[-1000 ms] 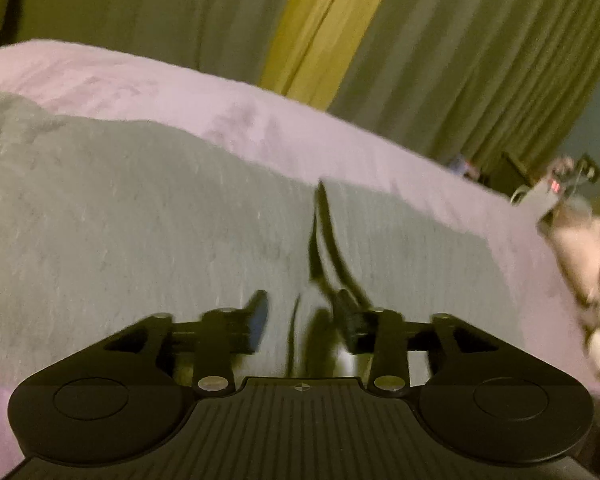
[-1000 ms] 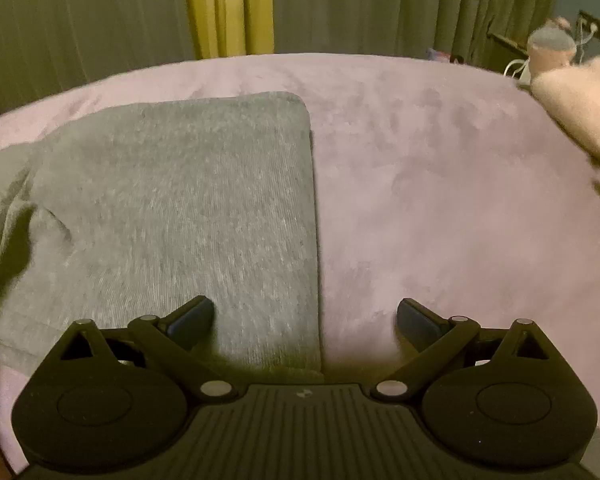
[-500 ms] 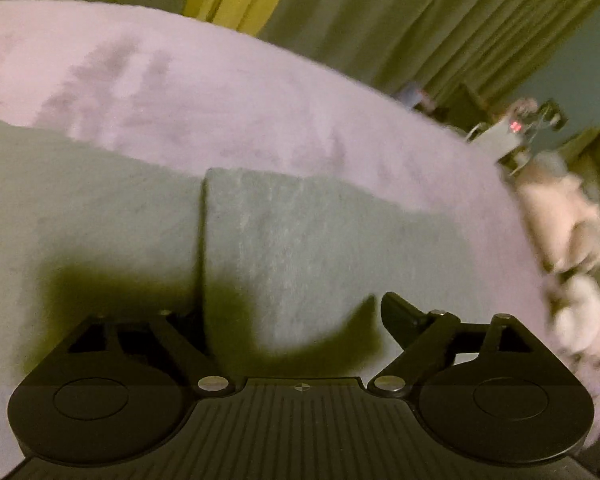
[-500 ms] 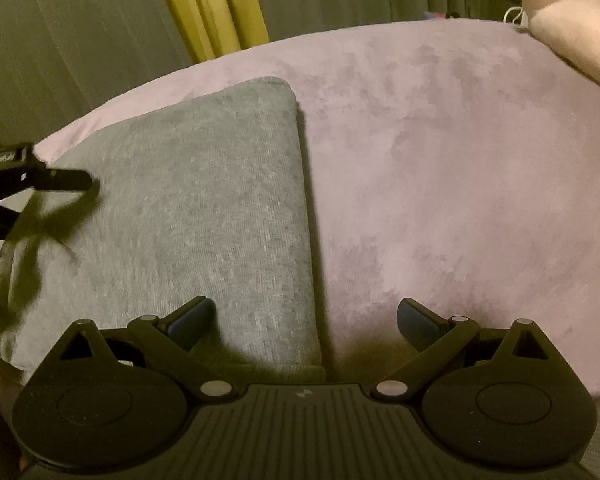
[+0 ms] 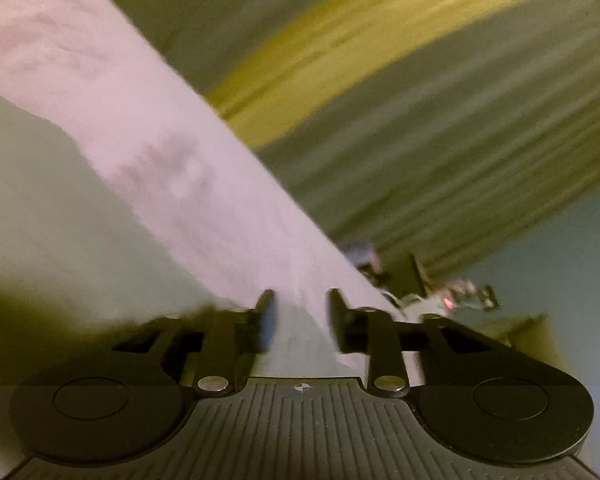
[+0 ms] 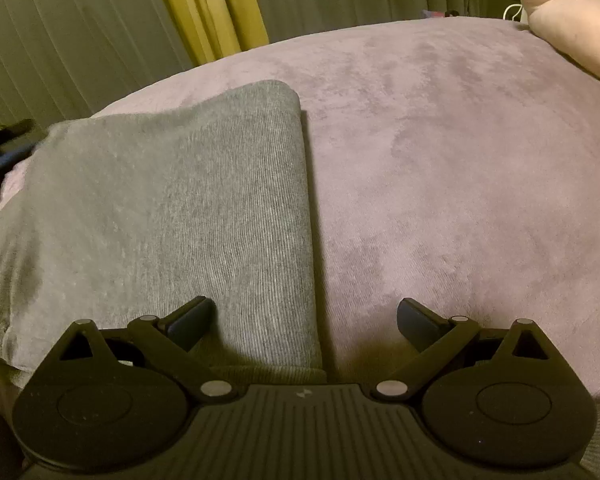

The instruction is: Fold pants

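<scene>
Black jaws of the left gripper (image 5: 300, 320) are closing with nothing clearly between them, only blurred pink bedspread (image 5: 148, 128) beyond; they may shut on bedding instead of cloth. Spread wide and empty, the right gripper (image 6: 305, 322) hovers over the near edge of the grey pants (image 6: 172, 208), folded flat toward the bed's left side. Its sharper view shows the fold's straight edge and a stuffed toy (image 6: 572, 24) at the far right corner, which the left view smears.
</scene>
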A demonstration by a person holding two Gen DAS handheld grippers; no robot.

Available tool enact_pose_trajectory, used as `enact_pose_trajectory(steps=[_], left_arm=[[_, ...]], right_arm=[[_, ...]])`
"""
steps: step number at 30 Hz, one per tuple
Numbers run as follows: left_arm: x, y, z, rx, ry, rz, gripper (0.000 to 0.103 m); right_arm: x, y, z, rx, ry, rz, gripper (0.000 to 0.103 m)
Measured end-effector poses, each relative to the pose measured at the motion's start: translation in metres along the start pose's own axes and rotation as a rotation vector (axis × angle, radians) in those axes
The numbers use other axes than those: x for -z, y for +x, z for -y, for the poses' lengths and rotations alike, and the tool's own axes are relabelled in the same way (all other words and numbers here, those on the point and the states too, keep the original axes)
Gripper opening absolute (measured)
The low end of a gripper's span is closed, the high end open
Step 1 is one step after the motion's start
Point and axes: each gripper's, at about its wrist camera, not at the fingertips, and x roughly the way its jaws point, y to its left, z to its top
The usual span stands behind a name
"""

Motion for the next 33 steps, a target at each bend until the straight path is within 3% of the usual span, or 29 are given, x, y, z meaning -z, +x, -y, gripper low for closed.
enact_pose_trajectory(steps=[3,5,7,13,15,18,20,21,23,25,28,31,33], left_arm=[[0.004,-0.007,0.007,-0.086,0.062,-0.026,0.052],[0.014,-0.004,0.020,-0.068,0.130,-0.082,0.056],[0.021,0.003,0.028,-0.027,0.147,-0.161,0.080],[0.029,0.038,0.020,-0.235,0.148,-0.209,0.079],[0.028,0.039,0.013,-0.211,0.137,-0.235,0.079],[0.029,0.061,0.002,-0.124,0.135,-0.389,0.079],[0.031,0.072,0.001,-0.112,0.128,-0.411,0.079],[0.028,0.079,0.000,-0.103,0.115,-0.408,0.076],[0.024,0.087,0.001,-0.082,0.074,-0.408,0.052],[0.023,0.091,0.003,-0.047,0.052,-0.404,0.023],[0.031,0.075,0.020,-0.049,0.127,-0.305,0.019],[0.040,0.038,0.036,0.002,0.250,-0.127,0.020],[0.038,0.021,0.041,-0.081,0.294,-0.027,0.027]], right_arm=[[0.000,0.000,0.000,0.001,-0.001,0.000,0.099],[0.000,-0.001,0.000,0.003,-0.002,0.001,0.099],[0.000,0.000,0.000,0.005,-0.001,0.003,0.099],[0.000,-0.002,0.001,0.001,0.003,0.000,0.099],[-0.001,-0.002,0.002,-0.003,0.007,0.000,0.099],[-0.001,0.000,0.002,-0.003,0.007,0.000,0.099],[-0.001,0.001,0.001,-0.002,0.005,0.001,0.099],[-0.001,0.001,0.000,-0.001,0.004,0.002,0.099],[-0.001,0.001,0.001,-0.003,0.008,0.003,0.099],[-0.001,0.002,0.000,-0.003,0.010,0.003,0.099],[-0.001,0.002,0.000,-0.002,0.010,0.003,0.099],[-0.001,0.003,-0.001,-0.003,0.012,0.003,0.099],[-0.001,0.003,-0.001,-0.002,0.012,0.004,0.099]])
